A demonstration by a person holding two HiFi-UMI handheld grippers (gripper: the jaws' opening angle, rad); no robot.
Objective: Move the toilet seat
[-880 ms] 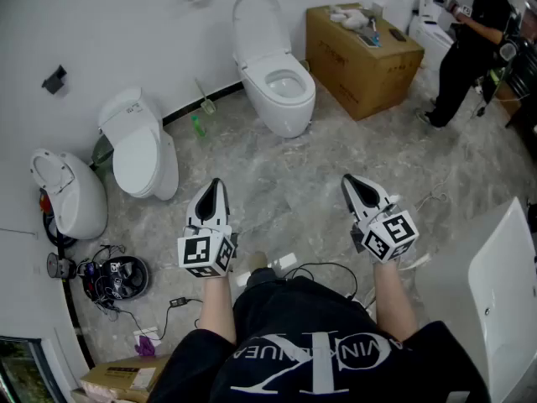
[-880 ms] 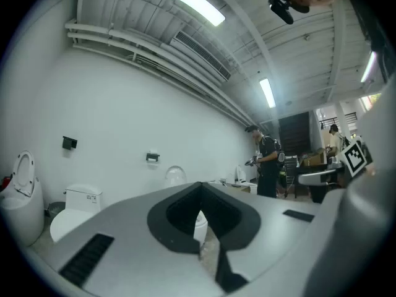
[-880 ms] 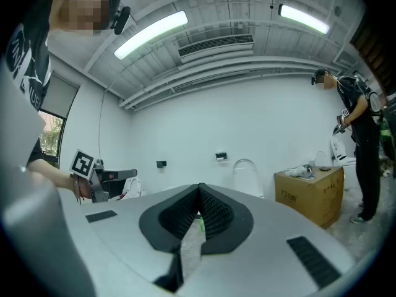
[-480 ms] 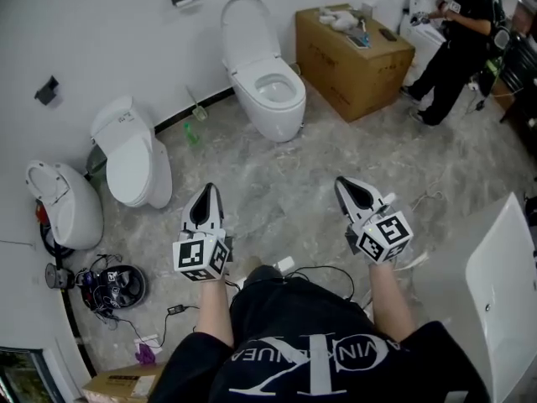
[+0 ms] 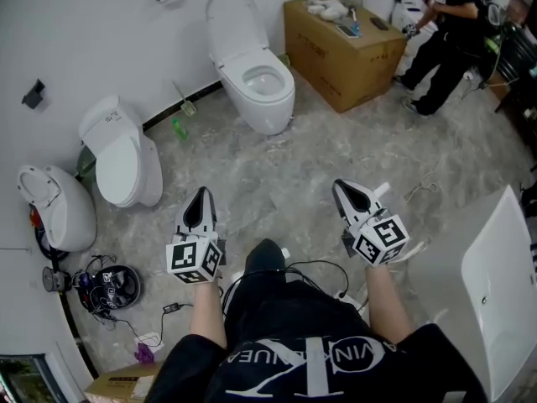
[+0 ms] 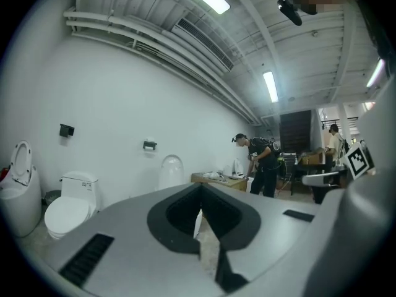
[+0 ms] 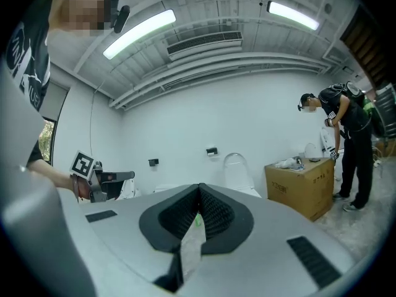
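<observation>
A white toilet [image 5: 267, 89] stands against the far wall with its seat and lid [image 5: 228, 17] raised upright; the lid also shows in the left gripper view [image 6: 171, 171] and the right gripper view [image 7: 236, 169]. My left gripper [image 5: 200, 195] and right gripper [image 5: 339, 188] are held side by side, level, well short of the toilet with bare floor between. Both are shut with nothing between their jaws, which meet in the left gripper view [image 6: 199, 189] and in the right gripper view [image 7: 198, 192].
A closed white toilet [image 5: 117, 151] and another toilet [image 5: 52, 206] stand at the left wall. A cardboard box [image 5: 342, 32] sits right of the open toilet, with a person [image 5: 445, 23] beyond it. A white panel [image 5: 497, 292] leans at the right; cables and a round black device [image 5: 117, 284] lie at the left.
The toilets and box have slid left and up in the head view. Both grippers sit slightly lower in the picture, still shut and side by side.
</observation>
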